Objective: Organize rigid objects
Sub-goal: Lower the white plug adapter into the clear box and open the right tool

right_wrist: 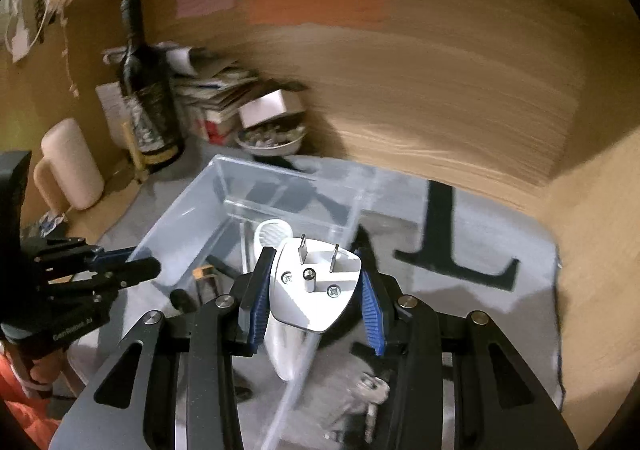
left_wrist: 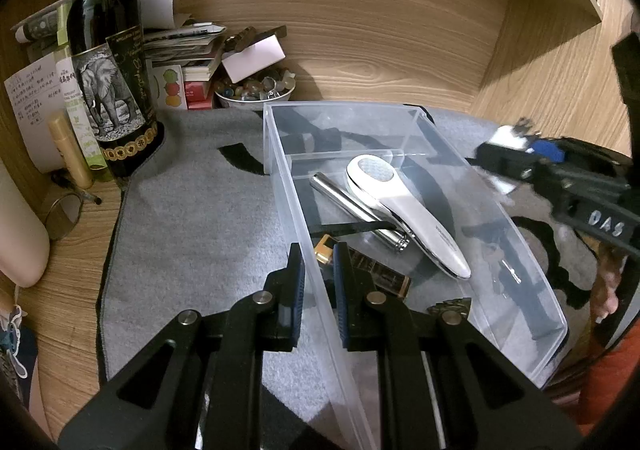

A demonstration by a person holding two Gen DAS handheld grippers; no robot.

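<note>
A: What has the left gripper (left_wrist: 318, 282) got?

B: Its jaws pinch the near left wall of the clear bin (left_wrist: 520, 234), which sits on the grey mat (left_wrist: 192, 226).

A: And the right gripper (right_wrist: 312, 298)?

B: Closed on a white plug (right_wrist: 316, 290), prongs pointing away, held above the bin's right wall.

A: What's in the bin?

B: A white handheld device (left_wrist: 404, 209) lying across a metal tube (left_wrist: 356, 209), and a dark bar (left_wrist: 376, 270) by the left wall.

A: Outside it?

B: Keys (right_wrist: 370, 394) on the mat, just right of the bin.
</note>
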